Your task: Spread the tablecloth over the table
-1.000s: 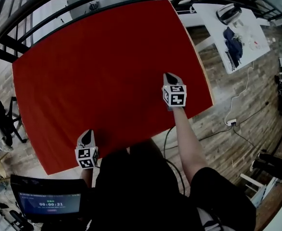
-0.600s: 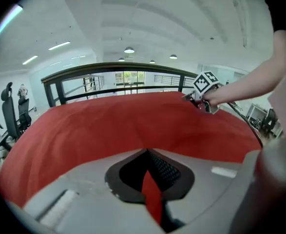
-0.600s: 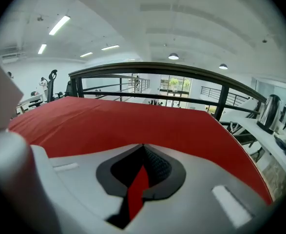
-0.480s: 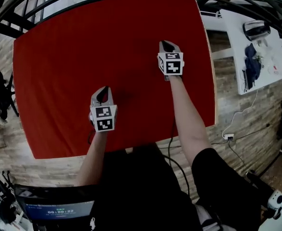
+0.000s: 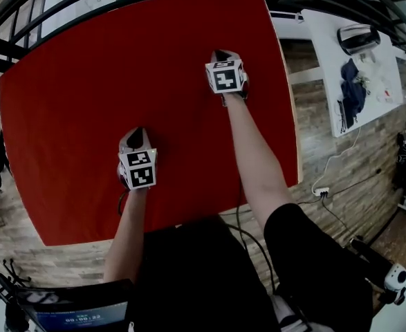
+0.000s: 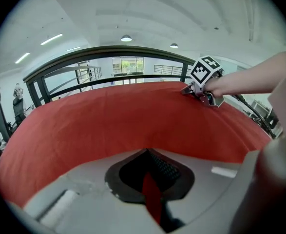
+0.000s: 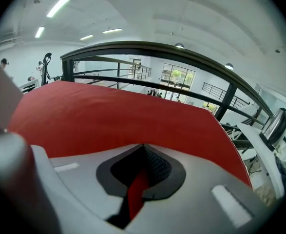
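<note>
A red tablecloth lies flat over the whole table, whose pale edge shows at the right. My left gripper is shut, its tips down at the cloth near the table's middle. My right gripper is shut too, further away and to the right, tips at the cloth. In the left gripper view the shut jaws point across the red cloth, with the right gripper ahead at the right. The right gripper view shows its shut jaws over the cloth. Only a red sliver shows in each slit; no fold is lifted.
A black curved railing runs behind the table's far edge. At the right stands a white table with a dark cloth and small items. A cable and socket strip lie on the wooden floor. A monitor sits at the bottom left.
Both grippers have slid from near the table's front edge forward across the cloth toward its middle and far side, staying shut. The cloth still lies flat.
</note>
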### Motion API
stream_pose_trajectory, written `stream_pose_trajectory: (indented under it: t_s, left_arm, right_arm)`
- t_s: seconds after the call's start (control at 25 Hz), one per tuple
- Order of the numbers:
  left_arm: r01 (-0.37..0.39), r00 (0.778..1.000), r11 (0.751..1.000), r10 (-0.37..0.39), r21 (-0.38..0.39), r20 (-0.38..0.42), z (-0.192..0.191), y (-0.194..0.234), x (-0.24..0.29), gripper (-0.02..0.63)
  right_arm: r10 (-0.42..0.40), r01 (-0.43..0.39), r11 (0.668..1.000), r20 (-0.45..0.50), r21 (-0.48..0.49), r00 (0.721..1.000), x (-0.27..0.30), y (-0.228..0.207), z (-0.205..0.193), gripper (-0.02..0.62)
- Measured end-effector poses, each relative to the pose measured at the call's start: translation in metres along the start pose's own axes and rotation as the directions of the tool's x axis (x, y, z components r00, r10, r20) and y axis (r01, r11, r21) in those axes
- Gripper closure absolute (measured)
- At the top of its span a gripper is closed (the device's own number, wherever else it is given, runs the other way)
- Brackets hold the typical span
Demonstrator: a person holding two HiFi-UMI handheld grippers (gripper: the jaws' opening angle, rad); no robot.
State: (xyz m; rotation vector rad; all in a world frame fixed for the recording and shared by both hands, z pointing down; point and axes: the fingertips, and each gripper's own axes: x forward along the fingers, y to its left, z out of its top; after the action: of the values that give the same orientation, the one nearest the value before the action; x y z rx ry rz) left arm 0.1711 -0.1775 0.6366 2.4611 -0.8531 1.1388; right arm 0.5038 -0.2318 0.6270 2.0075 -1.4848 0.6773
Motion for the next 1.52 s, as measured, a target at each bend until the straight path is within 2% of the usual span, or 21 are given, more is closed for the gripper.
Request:
stream_pose_trajectory:
  t_s: [0.12, 0.28, 0.36, 0.56, 0.72, 0.8, 0.84, 0.92, 1.0, 1.12, 1.2, 1.28, 1.36, 1.52]
  left_arm:
    - [-0.002, 1.0, 1.0, 0.002, -0.019, 0.012, 0.011, 0.0, 0.01, 0.6]
    - [0.013, 1.0, 1.0, -0.013, -0.029, -0.008, 0.01, -0.009, 0.014, 0.6]
    - [0.022, 1.0, 0.999, -0.022, -0.046, -0.012, 0.011, -0.003, 0.018, 0.6]
    - [0.025, 0.999, 0.998, -0.022, -0.059, 0.042, 0.029, 0.016, 0.025, 0.6]
    - [0.021, 0.999, 0.997, -0.017, -0.077, 0.05, 0.035, 0.004, 0.038, 0.598]
    - [0.028, 0.995, 0.997, -0.022, -0.069, 0.093, 0.045, 0.001, 0.031, 0.598]
    - [0.02, 0.993, 0.998, -0.013, -0.064, 0.121, 0.048, 0.007, 0.019, 0.598]
    - [-0.026, 0.986, 0.998, 0.036, -0.063, 0.166, 0.043, 0.039, -0.015, 0.598]
    - [-0.094, 0.978, 0.991, 0.111, -0.1, 0.178, 0.02, 0.102, -0.054, 0.6]
    - [-0.225, 0.955, 0.959, 0.252, -0.174, 0.153, -0.021, 0.231, -0.1, 0.598]
    - [-0.32, 0.93, 0.927, 0.348, -0.197, 0.123, -0.038, 0.317, -0.121, 0.598]
    - [-0.392, 0.907, 0.893, 0.415, -0.22, 0.069, -0.056, 0.385, -0.136, 0.6]
    - [-0.421, 0.9, 0.876, 0.435, -0.237, 0.01, -0.082, 0.429, -0.136, 0.6]
    - [-0.412, 0.91, 0.877, 0.411, -0.248, -0.056, -0.117, 0.463, -0.122, 0.6]
  right_arm:
    - [0.019, -0.019, 1.0, 0.002, 0.0, 1.0, 0.012, -0.007, 0.01, 0.586]
    - [0.055, -0.052, 0.998, -0.078, 0.034, 0.995, 0.023, -0.016, -0.007, 0.586]
    - [0.066, -0.064, 0.997, -0.073, 0.031, 0.995, 0.026, -0.015, 0.001, 0.586]
    - [0.092, -0.092, 0.996, -0.001, -0.004, 0.996, 0.042, -0.003, 0.034, 0.586]
    - [0.054, -0.055, 0.998, -0.081, -0.005, 0.995, 0.053, -0.028, 0.008, 0.586]
    - [0.048, -0.048, 0.999, -0.057, 0.002, 0.997, 0.043, -0.037, 0.006, 0.586]
    - [0.048, -0.047, 0.999, -0.016, 0.004, 0.999, 0.031, -0.036, 0.011, 0.586]
    - [0.066, -0.068, 0.998, 0.093, 0.016, 0.993, -0.002, -0.019, 0.021, 0.586]
    - [0.064, -0.069, 0.997, 0.136, 0.029, 0.989, -0.036, 0.004, 0.009, 0.584]
    - [0.011, -0.017, 0.998, 0.122, 0.053, 0.992, -0.082, 0.023, -0.022, 0.585]
    - [-0.013, 0.004, 0.996, 0.095, 0.095, 0.995, -0.102, 0.031, -0.046, 0.586]
    - [-0.017, 0.011, 0.994, 0.053, 0.109, 0.998, -0.111, 0.045, -0.073, 0.584]
    - [-0.033, 0.032, 0.995, 0.008, 0.095, 0.999, -0.113, 0.057, -0.095, 0.584]
    - [-0.099, 0.101, 0.992, -0.03, 0.073, 0.995, -0.104, 0.066, -0.102, 0.586]
